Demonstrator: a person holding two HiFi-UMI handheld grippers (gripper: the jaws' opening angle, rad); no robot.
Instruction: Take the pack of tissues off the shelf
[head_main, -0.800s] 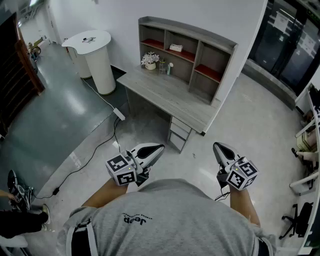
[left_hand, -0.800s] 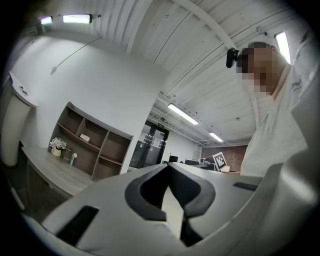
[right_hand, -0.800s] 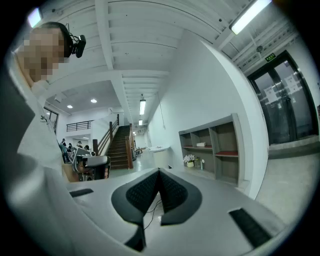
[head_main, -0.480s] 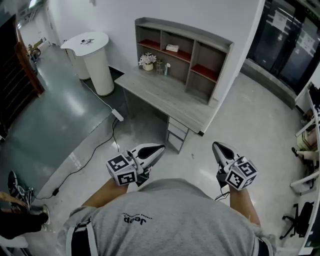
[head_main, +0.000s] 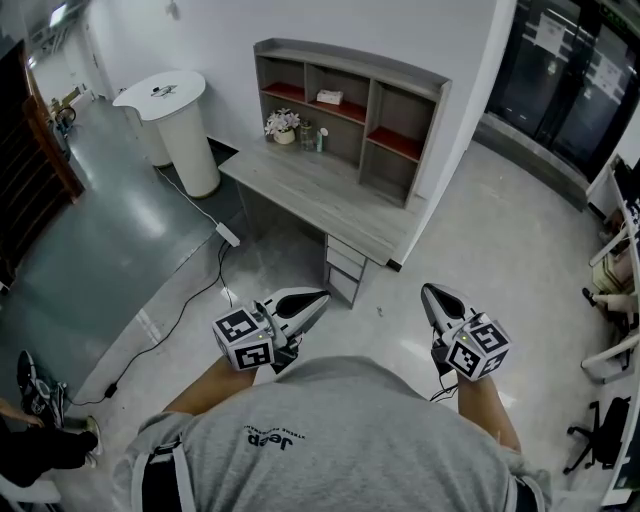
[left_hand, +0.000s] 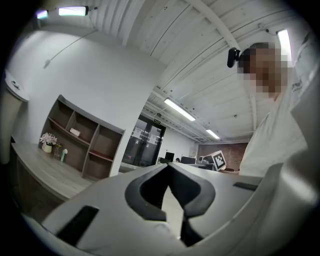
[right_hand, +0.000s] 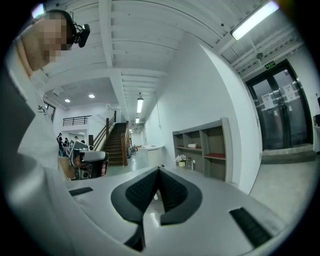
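Observation:
The pack of tissues (head_main: 328, 97) is a small white packet on a red-lined upper shelf of the grey shelf unit (head_main: 405, 110), which stands at the back of a wooden desk (head_main: 330, 195). Both grippers are held close to my body, well short of the desk. My left gripper (head_main: 322, 296) and right gripper (head_main: 428, 290) are shut with nothing in them. In the left gripper view the tissues (left_hand: 75, 132) are far off at the left, beyond the shut left gripper (left_hand: 167, 165). The right gripper view has the tissues (right_hand: 192, 145) small and far beyond the shut right gripper (right_hand: 159, 169).
A flower pot (head_main: 283, 125) and small bottles (head_main: 320, 138) stand on the desk below the shelves. Drawers (head_main: 345, 270) hang under the desk. A white round stand (head_main: 165, 95) is at the left, with a power strip and cable (head_main: 228, 235) on the floor. Glass doors (head_main: 560, 70) are at the right.
The desk and shelf unit have drifted left in the head view as the person moves. Both grippers keep their place in front of the body and stay shut.

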